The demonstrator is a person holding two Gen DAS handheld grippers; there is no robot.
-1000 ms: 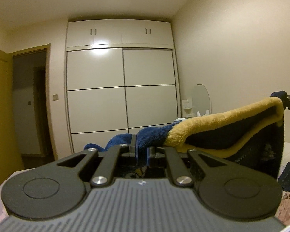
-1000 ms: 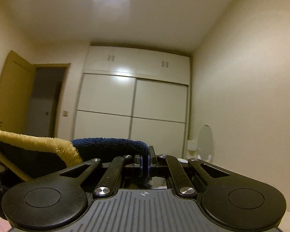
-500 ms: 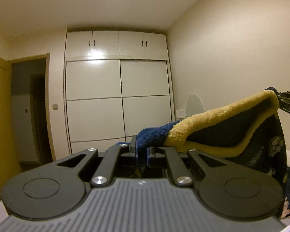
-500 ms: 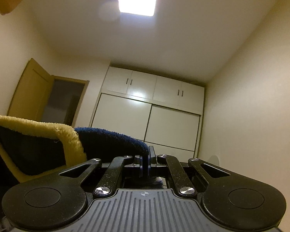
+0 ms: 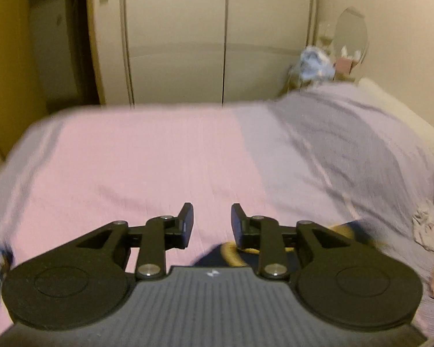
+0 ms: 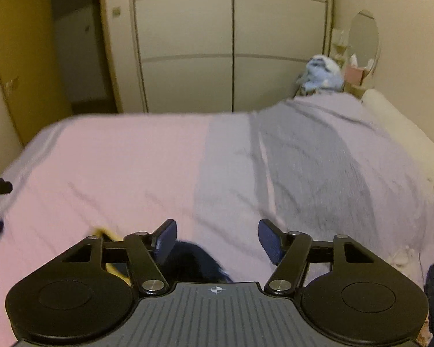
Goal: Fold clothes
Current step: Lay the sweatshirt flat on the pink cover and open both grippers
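Both tongs are spread wide with nothing between the fingers. The left gripper point(image 5: 212, 222) has a clear gap showing pink bedsheet point(image 5: 130, 159) through it, and the right gripper point(image 6: 217, 241) is opened even wider.

The task's thing is the fleecy navy and yellow garment point(image 6: 191, 263), and it lies low on the bed right under the tongs. In the right wrist view a dark navy lump sits just below and behind the left finger, with a scrap of yellow trim poking out to the left of it. In the left wrist view the same garment point(image 5: 231, 253) peeks out beneath the right finger, a yellow edge curling by the pad (most of it is hidden under the gripper bodies, so I can't tell how flat or how folded it is).

My guess on the why: spread fingers above cloth lying on the sheet fit either just letting go or lining up a fresh pinch on an edge. Can't settle which.

More clothes point(image 5: 428, 228) sit bunched off to the right of the left tongs, likely a waiting pile.
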